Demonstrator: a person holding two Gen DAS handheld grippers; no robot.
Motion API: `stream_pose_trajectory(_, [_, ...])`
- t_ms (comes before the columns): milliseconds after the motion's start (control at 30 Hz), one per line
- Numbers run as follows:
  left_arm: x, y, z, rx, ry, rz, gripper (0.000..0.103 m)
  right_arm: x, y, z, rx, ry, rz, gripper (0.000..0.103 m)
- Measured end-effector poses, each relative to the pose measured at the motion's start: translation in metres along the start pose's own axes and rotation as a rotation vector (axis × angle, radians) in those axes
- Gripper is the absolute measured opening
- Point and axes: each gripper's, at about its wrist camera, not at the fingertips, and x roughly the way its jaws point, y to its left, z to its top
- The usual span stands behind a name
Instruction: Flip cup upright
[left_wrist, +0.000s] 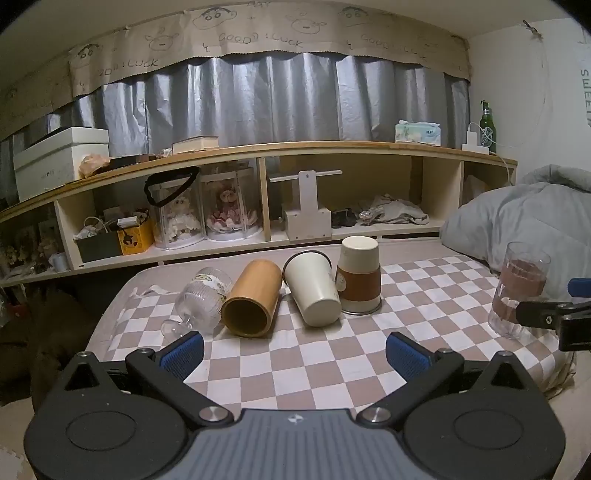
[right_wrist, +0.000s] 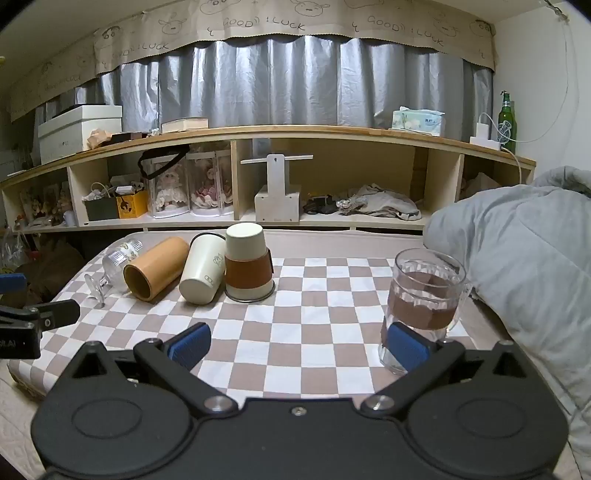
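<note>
1. The left hand-held gripper (left_wrist: 294, 349) is spread wide, with nothing between its blue pads (left_wrist: 183, 353), above the near edge of the checked cloth (left_wrist: 295, 354).
2. The right hand-held gripper (right_wrist: 298, 344) is also spread wide. Its right pad overlaps the base of the glass cup (right_wrist: 424, 306) in the right wrist view; whether it touches the glass cannot be told. Nothing is clamped.
3. The glass cup stands upright near the right edge of the cloth, mouth up, a brown band round its middle, beside the grey duvet (right_wrist: 517, 266).
4. Further back a row of four sits close together. From left: a clear ribbed stemmed glass (left_wrist: 201, 299) on its side, a tan cylinder cup (left_wrist: 251, 302) on its side with its open mouth toward the camera, a cream tumbler (left_wrist: 312, 286) on its side with its base toward the camera, and a cream cup with a brown sleeve (left_wrist: 360, 277) standing mouth down.
5. The tumbler leans against the sleeved cup.
6. Behind the bed runs a wooden shelf (left_wrist: 295, 147) with a grey curtain (left_wrist: 277, 99) above it.
7. The left wrist view shows the right gripper's arm beside the glass cup at the frame's right edge; the right wrist view shows the left gripper at its left edge.
</note>
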Motion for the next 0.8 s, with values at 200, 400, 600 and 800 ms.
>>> stream_pose_trajectory(200, [-0.0003, -0.0006, 0.0, 0.006, -0.004, 0.004, 0.103, -0.0008, 0.0, -0.0002, 0.0, 0.0, 0.002, 0.103])
stream_pose_trajectory(400, [-0.0002, -0.0006, -0.0001, 0.007, -0.003, 0.006, 0.103, -0.001, -0.0001, -0.0002, 0.001, 0.001, 0.002, 0.103])
stream_pose_trajectory(600, [-0.0002, -0.0006, -0.0001, 0.007, -0.003, 0.005, 0.103, -0.0012, 0.0009, -0.0003, 0.001, 0.0, 0.0, 0.103])
stream_pose_trajectory(800, [-0.0001, -0.0007, 0.0, 0.007, -0.002, 0.006, 0.103, -0.0012, 0.0011, -0.0004, 0.001, 0.0, 0.001, 0.103])
